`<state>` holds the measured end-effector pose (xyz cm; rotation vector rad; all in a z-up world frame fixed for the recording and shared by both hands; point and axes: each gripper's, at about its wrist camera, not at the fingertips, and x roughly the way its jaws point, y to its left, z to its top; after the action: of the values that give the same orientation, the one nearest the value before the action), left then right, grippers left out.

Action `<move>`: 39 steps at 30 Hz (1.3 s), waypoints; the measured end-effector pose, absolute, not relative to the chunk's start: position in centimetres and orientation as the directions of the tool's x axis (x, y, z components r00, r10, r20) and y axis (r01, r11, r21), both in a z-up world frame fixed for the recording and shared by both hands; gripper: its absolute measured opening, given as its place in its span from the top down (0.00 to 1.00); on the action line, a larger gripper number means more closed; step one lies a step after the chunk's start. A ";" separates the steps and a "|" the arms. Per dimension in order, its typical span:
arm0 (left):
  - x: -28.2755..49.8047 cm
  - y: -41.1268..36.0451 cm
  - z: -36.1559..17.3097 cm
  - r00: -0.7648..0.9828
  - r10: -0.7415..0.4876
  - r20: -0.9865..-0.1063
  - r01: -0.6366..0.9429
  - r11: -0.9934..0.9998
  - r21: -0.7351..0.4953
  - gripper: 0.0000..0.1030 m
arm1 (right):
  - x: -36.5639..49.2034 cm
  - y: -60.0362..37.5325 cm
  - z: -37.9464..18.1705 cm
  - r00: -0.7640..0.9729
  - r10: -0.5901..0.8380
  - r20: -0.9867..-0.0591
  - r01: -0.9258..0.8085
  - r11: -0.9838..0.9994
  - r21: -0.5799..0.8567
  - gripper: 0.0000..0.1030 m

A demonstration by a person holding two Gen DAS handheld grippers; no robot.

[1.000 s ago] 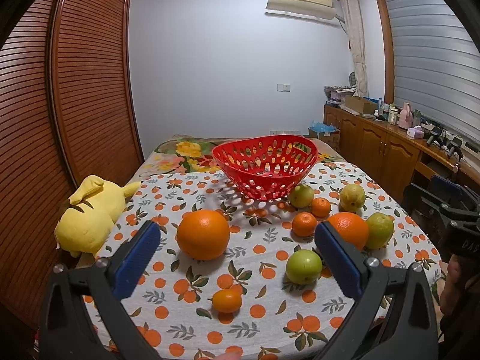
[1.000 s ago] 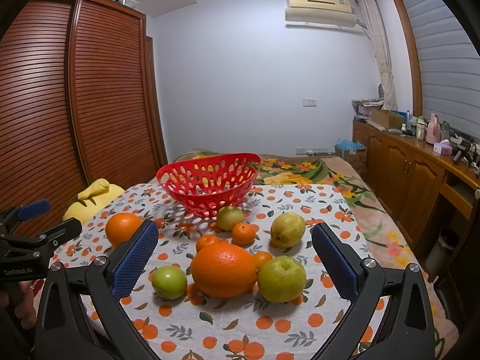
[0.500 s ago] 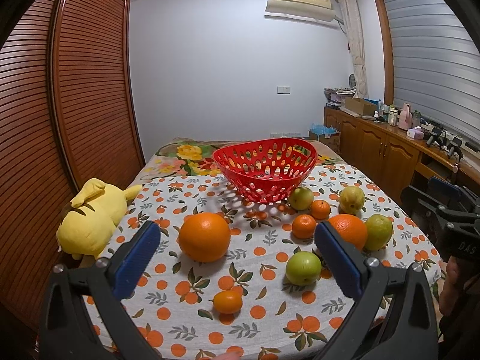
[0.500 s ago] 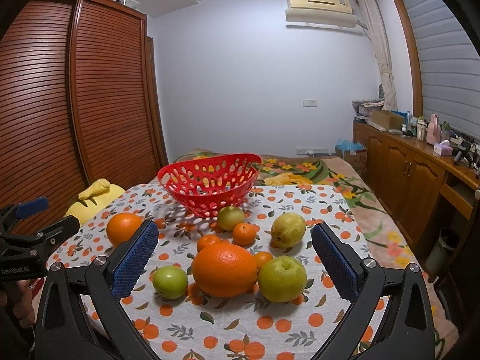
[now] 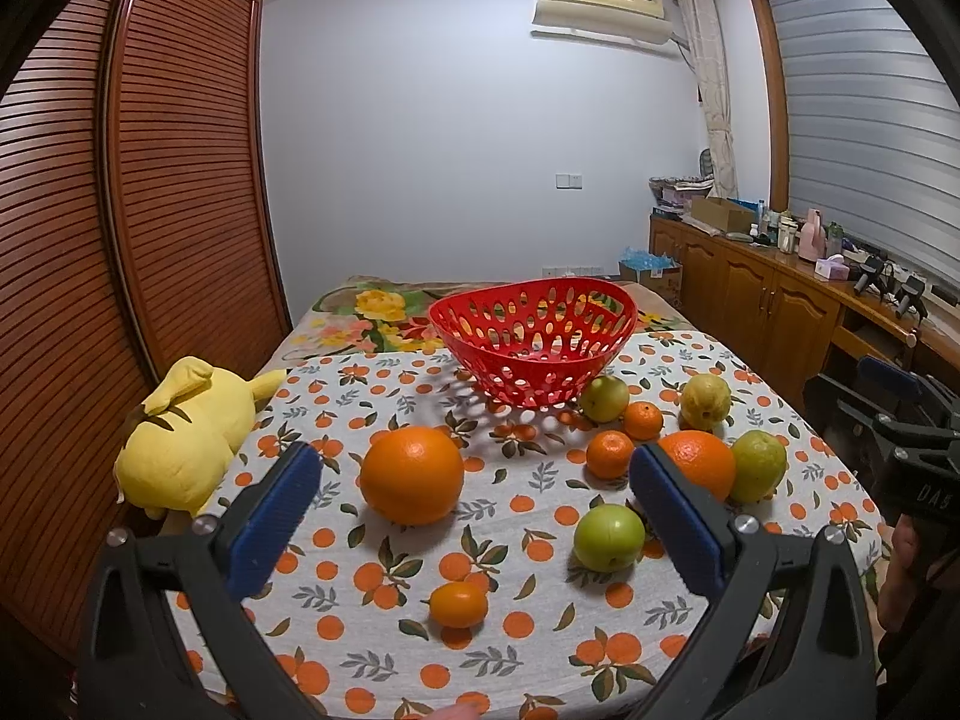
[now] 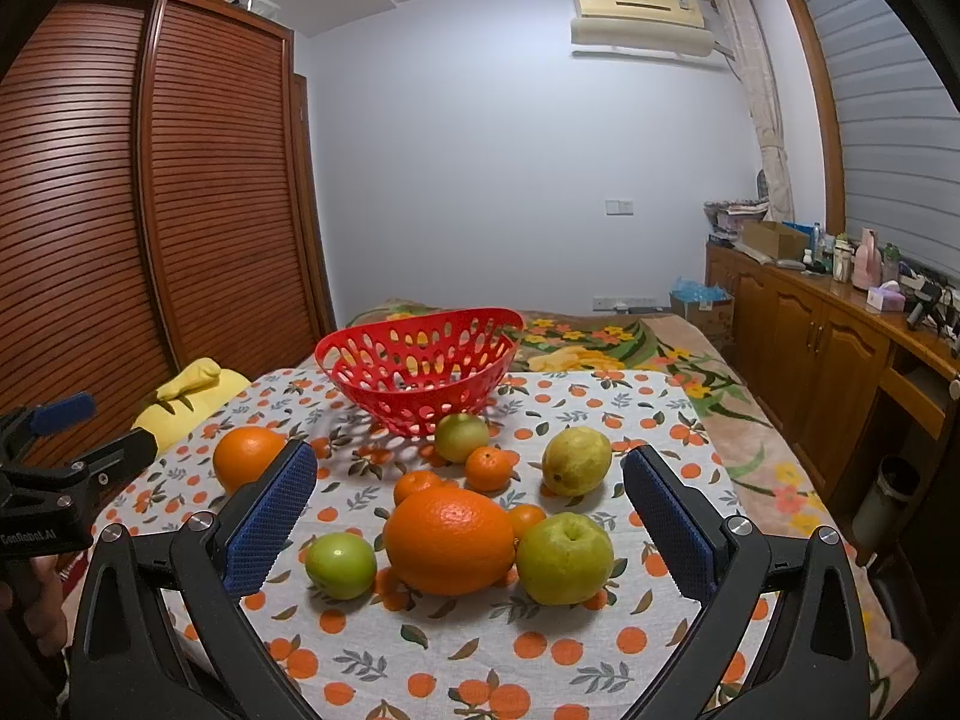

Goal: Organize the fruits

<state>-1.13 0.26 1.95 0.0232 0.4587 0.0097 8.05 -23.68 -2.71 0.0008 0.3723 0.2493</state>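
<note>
An empty red basket point(image 5: 534, 348) stands at the far side of the fruit-print tablecloth point(image 5: 336, 588); it also shows in the right wrist view point(image 6: 420, 369). My left gripper point(image 5: 474, 516) is open and empty, a large orange point(image 5: 412, 475) just ahead between its fingers, a green apple point(image 5: 609, 537) and a small kumquat point(image 5: 459, 604) nearer. My right gripper point(image 6: 468, 525) is open and empty, with a large orange point(image 6: 450, 540), a green apple point(image 6: 340, 565) and a yellow-green apple point(image 6: 564, 558) between its fingers. Tangerines point(image 6: 487, 468) and a pear point(image 6: 576, 461) lie beyond.
A yellow plush toy point(image 5: 186, 438) lies at the table's left edge beside the brown slatted wardrobe point(image 5: 120, 240). A wooden cabinet point(image 5: 780, 306) with clutter runs along the right wall. A floral bed point(image 6: 600, 342) is behind the table.
Both grippers have lifted slightly, so the table and fruits sit a little lower in view. Nothing was taken hold of.
</note>
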 end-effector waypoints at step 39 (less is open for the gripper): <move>0.5 1.5 -0.8 0.859 0.000 -0.512 0.004 1.000 0.005 0.00 | 8.4 -23.8 -3.8 0.894 0.242 -0.377 -0.241 0.969 0.050 0.00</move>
<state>0.45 1.49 -0.80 0.0061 0.5377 -0.0020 8.44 -23.81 -3.79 0.0020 0.3916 0.2503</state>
